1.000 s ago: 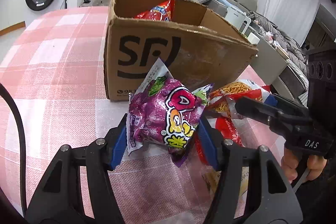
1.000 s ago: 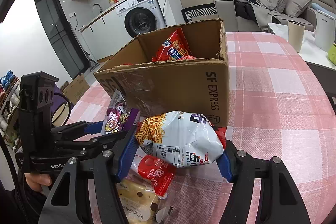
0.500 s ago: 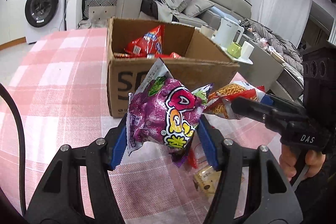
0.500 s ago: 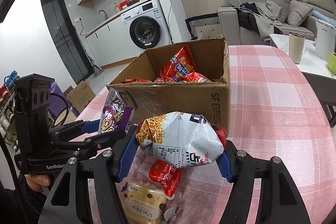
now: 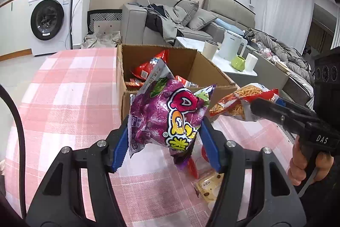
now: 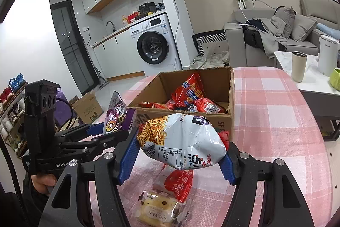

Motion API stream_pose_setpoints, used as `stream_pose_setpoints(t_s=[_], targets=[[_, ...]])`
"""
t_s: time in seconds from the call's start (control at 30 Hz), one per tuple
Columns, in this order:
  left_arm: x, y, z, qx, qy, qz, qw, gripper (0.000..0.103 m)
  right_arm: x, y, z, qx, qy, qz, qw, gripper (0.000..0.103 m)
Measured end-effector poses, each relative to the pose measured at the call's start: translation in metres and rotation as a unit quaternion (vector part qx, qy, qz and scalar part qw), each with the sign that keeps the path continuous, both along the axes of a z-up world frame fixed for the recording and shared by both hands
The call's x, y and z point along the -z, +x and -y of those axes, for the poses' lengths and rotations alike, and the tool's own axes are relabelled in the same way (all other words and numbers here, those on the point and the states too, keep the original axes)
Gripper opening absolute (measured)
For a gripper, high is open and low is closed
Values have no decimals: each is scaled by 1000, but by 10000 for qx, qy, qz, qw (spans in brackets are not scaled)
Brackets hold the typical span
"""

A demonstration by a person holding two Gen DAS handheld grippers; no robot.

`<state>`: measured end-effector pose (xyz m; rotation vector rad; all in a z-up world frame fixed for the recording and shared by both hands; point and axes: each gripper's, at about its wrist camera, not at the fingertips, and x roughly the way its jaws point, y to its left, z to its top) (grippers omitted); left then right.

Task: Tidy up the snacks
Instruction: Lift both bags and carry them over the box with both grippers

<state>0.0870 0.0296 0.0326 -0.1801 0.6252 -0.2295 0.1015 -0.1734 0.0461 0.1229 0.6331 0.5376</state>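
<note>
Both bags are riding higher than a second ago, now level with the cardboard box [image 5: 212,76] rim instead of down against its printed side. Through the left wrist camera, the left gripper [image 5: 164,137] is clamping its blue pads on the purple snack bag [image 5: 167,116], blocking the box's front wall; the right gripper [image 5: 282,114], marked "DAS", is showing beside it. Through the right wrist camera, the right gripper [image 6: 178,154] is squeezing the white noodle-snack bag [image 6: 182,142], hiding most of the "SF" lettering. Red packets [image 6: 191,95] are lying inside the box, while a red pouch [image 6: 178,184] and a biscuit pack [image 6: 159,210] are lying on the pink checked tablecloth [image 6: 276,120], their small print unreadable.
</note>
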Motion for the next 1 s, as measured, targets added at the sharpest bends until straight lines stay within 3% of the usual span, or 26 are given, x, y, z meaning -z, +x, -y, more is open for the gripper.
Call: stream_pose_setpoints(t_s=[0.63, 1.0], targets=[[-58, -2, -11, -201, 125, 326, 9992, 59, -37, 24, 7, 199, 16, 332, 9992, 68], [-60, 21, -8, -345, 196, 192, 9990, 59, -43, 64, 6, 240, 152, 218, 9994, 68]])
